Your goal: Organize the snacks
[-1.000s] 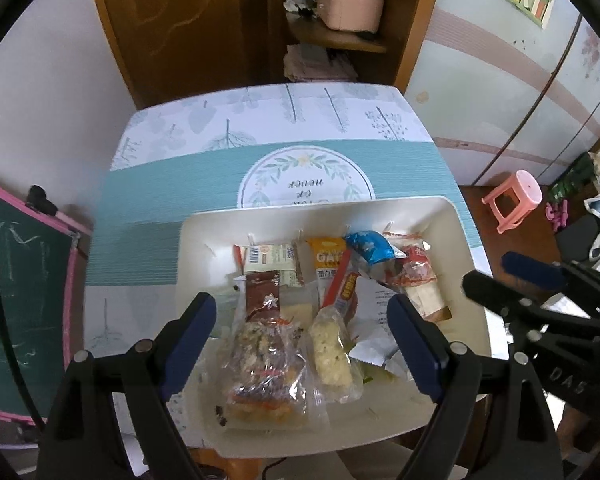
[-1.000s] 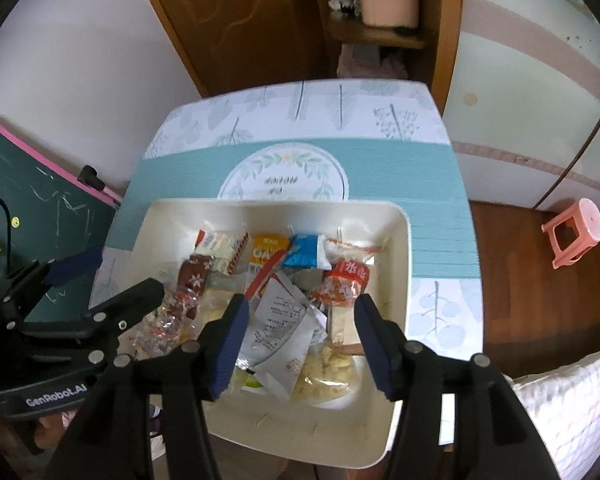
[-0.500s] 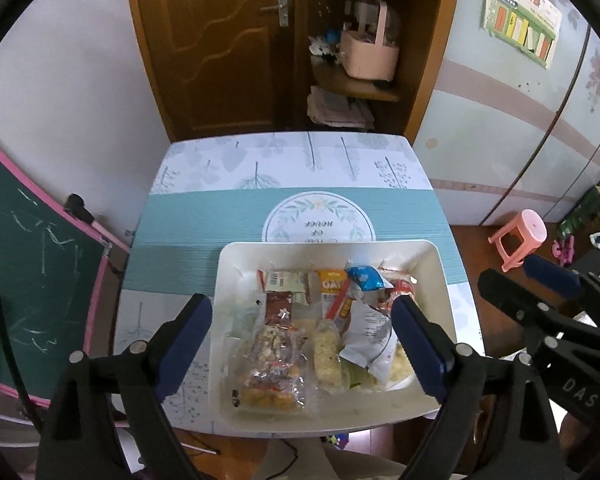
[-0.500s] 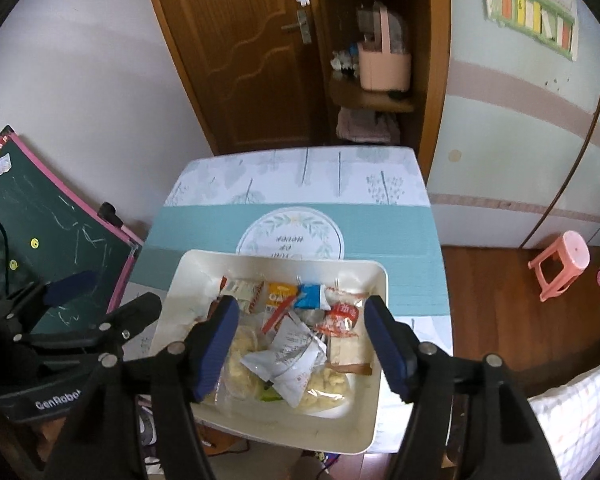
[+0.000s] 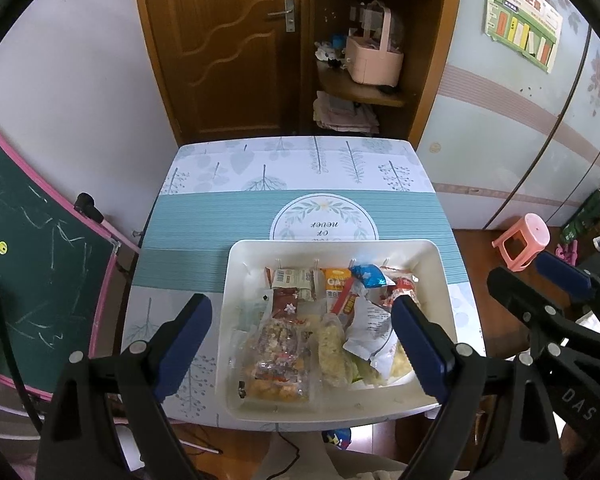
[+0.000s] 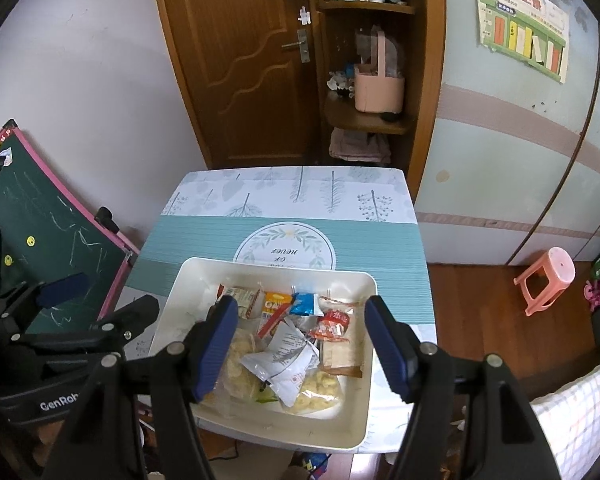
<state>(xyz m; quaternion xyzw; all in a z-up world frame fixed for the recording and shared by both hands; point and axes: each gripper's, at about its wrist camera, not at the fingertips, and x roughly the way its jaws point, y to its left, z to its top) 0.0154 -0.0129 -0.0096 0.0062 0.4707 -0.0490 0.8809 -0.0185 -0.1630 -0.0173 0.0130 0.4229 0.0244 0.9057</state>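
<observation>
A white tray (image 5: 340, 246) sits at the near edge of the table and holds several wrapped snacks: a clear bag of mixed pieces (image 5: 278, 354), a white crumpled packet (image 5: 370, 326), a blue packet (image 5: 367, 275) and an orange packet (image 5: 334, 280). The tray also shows in the right wrist view (image 6: 272, 266), with the white packet (image 6: 284, 354) in the middle. My left gripper (image 5: 300, 344) is open and empty, high above the tray. My right gripper (image 6: 304, 348) is open and empty, also high above the tray.
The table (image 5: 228, 216) has a teal and leaf-print cloth. A chalkboard (image 5: 28, 264) leans at the left. A wooden door (image 5: 220, 44) and a corner shelf with a pink basket (image 5: 374, 62) stand behind. A pink stool (image 5: 522, 242) is on the floor at the right.
Both grippers have risen and pulled back from the tray, so the tray looks smaller and more of the room shows. Both stay open and empty. The snacks have not moved.
</observation>
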